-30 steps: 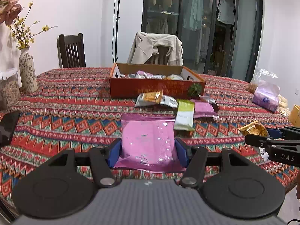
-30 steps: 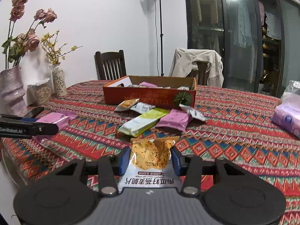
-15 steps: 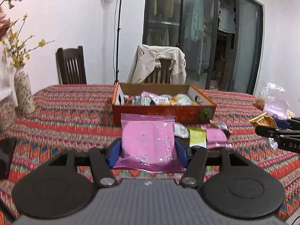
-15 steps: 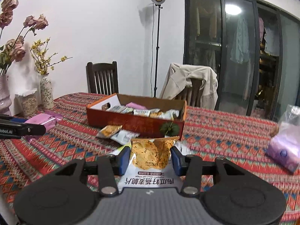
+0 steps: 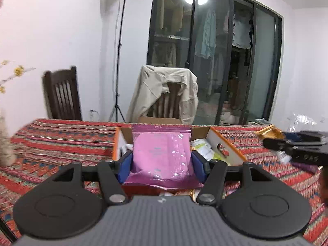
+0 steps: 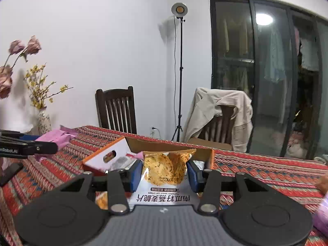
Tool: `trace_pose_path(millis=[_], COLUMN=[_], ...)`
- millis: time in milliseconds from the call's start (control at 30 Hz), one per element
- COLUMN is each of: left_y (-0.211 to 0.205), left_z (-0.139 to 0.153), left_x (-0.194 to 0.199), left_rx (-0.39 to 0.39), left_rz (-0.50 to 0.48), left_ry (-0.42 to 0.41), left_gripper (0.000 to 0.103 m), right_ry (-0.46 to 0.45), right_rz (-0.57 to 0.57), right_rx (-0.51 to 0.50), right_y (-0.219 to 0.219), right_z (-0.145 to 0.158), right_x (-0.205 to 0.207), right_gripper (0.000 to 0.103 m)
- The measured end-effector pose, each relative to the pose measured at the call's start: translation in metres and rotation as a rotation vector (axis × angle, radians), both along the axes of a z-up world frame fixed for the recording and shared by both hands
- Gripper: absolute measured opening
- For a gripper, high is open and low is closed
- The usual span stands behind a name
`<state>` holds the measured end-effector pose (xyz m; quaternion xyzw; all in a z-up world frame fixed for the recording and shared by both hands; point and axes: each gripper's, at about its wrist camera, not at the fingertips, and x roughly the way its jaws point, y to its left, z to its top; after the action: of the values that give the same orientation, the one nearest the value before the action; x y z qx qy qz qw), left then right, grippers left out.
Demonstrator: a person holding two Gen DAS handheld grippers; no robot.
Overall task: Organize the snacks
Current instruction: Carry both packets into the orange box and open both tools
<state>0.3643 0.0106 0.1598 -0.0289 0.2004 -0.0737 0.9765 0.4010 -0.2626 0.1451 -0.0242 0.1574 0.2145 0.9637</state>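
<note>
Two grippers are level and point forward across the table toward the orange cardboard box (image 5: pixel 227 146), each clamped on a snack packet. The left gripper (image 5: pixel 162 162) pinches a pink foil pouch (image 5: pixel 162 153) between its blue pads (image 5: pixel 125 165), the pouch standing upright with its top edge in line with the box's far wall. The right gripper (image 6: pixel 164 173) squeezes an oat crisp packet (image 6: pixel 165 171) printed with golden crisps, held upright just in front of the box's near edge.

Inside the box, white and yellow-green packets (image 5: pixel 205 149) lie to the right of the pouch; the left part is hidden behind it. In the right wrist view the box's white end wall (image 6: pixel 106 155) with an oval handle hole tilts outward. Patterned red tablecloth (image 6: pixel 266 170) lies bare to the right of the box. Beyond the table's far edge stand a dark wooden chair (image 6: pixel 116 108) and a chair draped with a beige jacket (image 6: pixel 219 110).
</note>
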Motion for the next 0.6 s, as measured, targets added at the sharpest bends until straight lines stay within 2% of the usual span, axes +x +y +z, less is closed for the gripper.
trace_pose_path(millis=[67, 167, 267, 333, 433, 500, 533, 600], left_y=[-0.003, -0.014, -0.027, -0.031, -0.033, -0.033, -0.033, -0.033], left_z=[-0.003, -0.017, -0.04, -0.058, -0.077, -0.085, -0.086, -0.085], left_x=[0.034, 0.083, 0.128, 0.149, 0.167, 0.172, 0.172, 0.17], left_rx=[-0.04, -0.034, -0.011, -0.026, -0.065, -0.083, -0.082, -0.072], left_rz=[-0.028, -0.038, -0.004, 0.007, 0.011, 0.013, 0.007, -0.012], left_ry=[0.052, 0.115, 0.175, 0.212, 0.246, 0.256, 0.257, 0.244], left_gripper=[0.062, 0.062, 0.062, 0.062, 0.062, 0.072, 0.072, 0.08], right_ry=[0.032, 0.125, 0.177, 0.229, 0.282, 0.301, 0.311, 0.315], right_rz=[0.019, 0.048, 0.015, -0.003, -0.017, -0.022, -0.023, -0.038], right_rx=[0.034, 0.126, 0.099, 0.092, 0.066, 0.06, 0.059, 0.056], right_y=[0.004, 0.008, 0.023, 0.032, 0.044, 0.047, 0.048, 0.047], right_z=[-0.002, -0.013, -0.033, -0.049, -0.071, -0.083, -0.089, -0.094], right_x=[0.03, 0.077, 0.119, 0.146, 0.172, 0.178, 0.18, 0.181], right_gripper=[0.045, 0.045, 0.045, 0.045, 0.047, 0.048, 0.049, 0.059])
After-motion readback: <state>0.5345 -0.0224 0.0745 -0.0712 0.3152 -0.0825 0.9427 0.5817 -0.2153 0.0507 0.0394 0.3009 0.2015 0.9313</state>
